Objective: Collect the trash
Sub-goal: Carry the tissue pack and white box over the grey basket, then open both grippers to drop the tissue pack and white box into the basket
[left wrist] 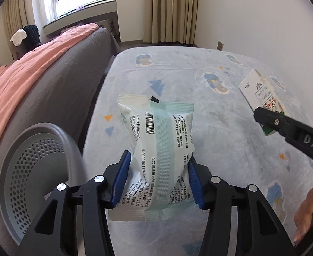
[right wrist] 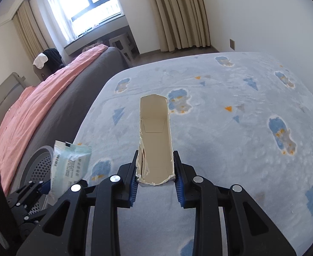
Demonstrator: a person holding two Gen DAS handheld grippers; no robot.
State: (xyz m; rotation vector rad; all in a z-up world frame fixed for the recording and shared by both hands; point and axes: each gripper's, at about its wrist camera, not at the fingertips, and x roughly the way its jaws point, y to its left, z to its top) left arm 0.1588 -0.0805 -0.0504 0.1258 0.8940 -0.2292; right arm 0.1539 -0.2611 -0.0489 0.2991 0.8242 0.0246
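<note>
Fingers (left wrist: 142, 171) on puffy printed packet (left wrist: 156, 153)

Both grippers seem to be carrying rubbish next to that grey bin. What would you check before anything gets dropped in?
1. Left gripper pinches the wipes packet: ok, blue pads press both sides.
2. Right gripper pinches the torn carton: ok, pads squeeze its lower end.
3. Perforated grey bin within reach: ok, beside the left gripper.
4. Packet directly above the bin's opening: not ok, it hangs over the rug.
5. Bin has room: cannot tell, only part of its inside shows.
</note>
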